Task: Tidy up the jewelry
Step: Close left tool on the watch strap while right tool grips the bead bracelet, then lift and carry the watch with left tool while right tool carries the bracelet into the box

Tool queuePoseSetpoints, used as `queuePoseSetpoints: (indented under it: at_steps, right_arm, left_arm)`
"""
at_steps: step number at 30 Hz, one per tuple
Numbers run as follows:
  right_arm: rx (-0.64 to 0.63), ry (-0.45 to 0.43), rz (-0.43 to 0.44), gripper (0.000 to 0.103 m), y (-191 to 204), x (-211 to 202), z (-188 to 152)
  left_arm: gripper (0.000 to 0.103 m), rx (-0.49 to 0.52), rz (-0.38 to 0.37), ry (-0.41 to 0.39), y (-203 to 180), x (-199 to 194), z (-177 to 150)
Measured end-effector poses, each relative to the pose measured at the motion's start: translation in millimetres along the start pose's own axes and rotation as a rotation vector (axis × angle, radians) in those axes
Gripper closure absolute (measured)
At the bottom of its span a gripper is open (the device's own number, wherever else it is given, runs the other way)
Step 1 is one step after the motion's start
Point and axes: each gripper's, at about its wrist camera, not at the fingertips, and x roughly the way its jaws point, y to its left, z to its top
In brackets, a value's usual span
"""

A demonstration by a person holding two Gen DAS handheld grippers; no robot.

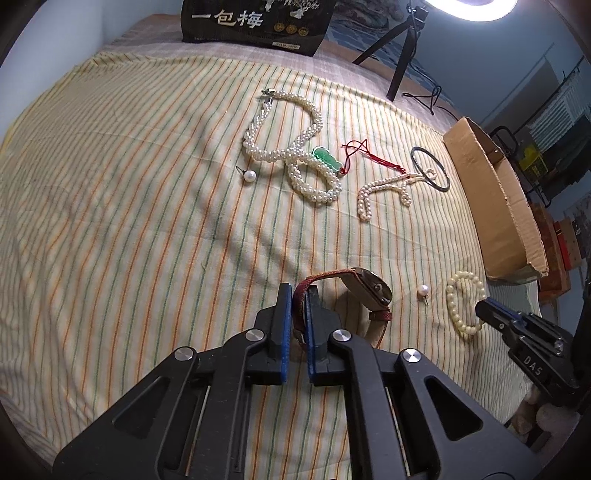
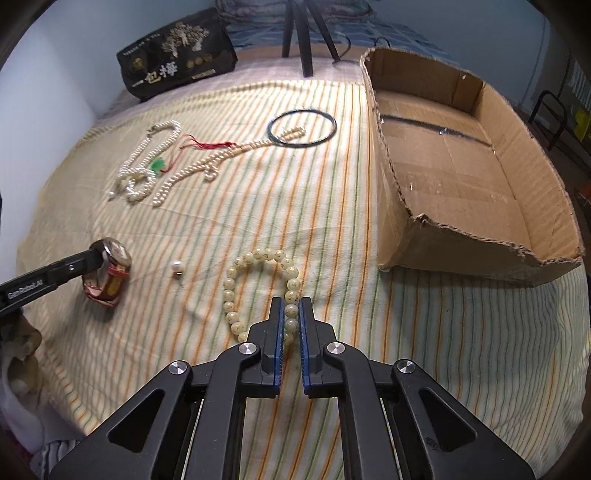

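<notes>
My left gripper (image 1: 298, 291) is shut on the red strap of a wristwatch (image 1: 371, 291), whose dark case stands just right of the fingers; the same watch (image 2: 110, 269) shows at the left of the right wrist view. My right gripper (image 2: 291, 306) is shut on a cream bead bracelet (image 2: 258, 258) lying on the striped cloth; that bracelet (image 1: 458, 295) is at the right of the left wrist view. A thick pearl necklace (image 1: 295, 151), a green pendant on red cord (image 1: 325, 157), a thin pearl strand (image 1: 384, 188), a dark ring bangle (image 1: 430, 168) and two loose pearl earrings (image 1: 249, 175) (image 1: 423, 290) lie farther off.
An open cardboard box (image 2: 388, 147) stands at the right edge of the striped cloth (image 1: 129, 221). A black printed bag (image 2: 177, 70) and a tripod (image 2: 306, 37) stand at the back. A lit ring lamp (image 1: 469, 9) hangs above.
</notes>
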Motion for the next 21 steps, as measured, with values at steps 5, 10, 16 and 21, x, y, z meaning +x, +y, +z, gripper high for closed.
queuePoseSetpoints:
  at_steps: [5, 10, 16, 21]
  right_arm:
    - [-0.021, -0.042, 0.004, 0.097, 1.5, -19.7, -1.1]
    - [-0.033, -0.085, 0.010, 0.097, 1.0, -40.3, -1.9]
    - [-0.029, -0.118, 0.009, 0.097, -2.1, -54.2, -0.6]
    - [-0.028, -0.147, 0.010, 0.097, -10.1, -74.0, -3.0]
  left_arm:
    - [0.098, 0.021, 0.005, -0.026, -5.9, -12.1, -4.3]
    - [0.099, 0.050, 0.008, -0.053, -15.5, -25.4, -4.6]
    - [0.099, 0.076, -0.003, -0.077, -28.8, -38.2, -4.8]
    - [0.099, 0.104, -0.025, -0.092, -44.2, -47.7, -5.7]
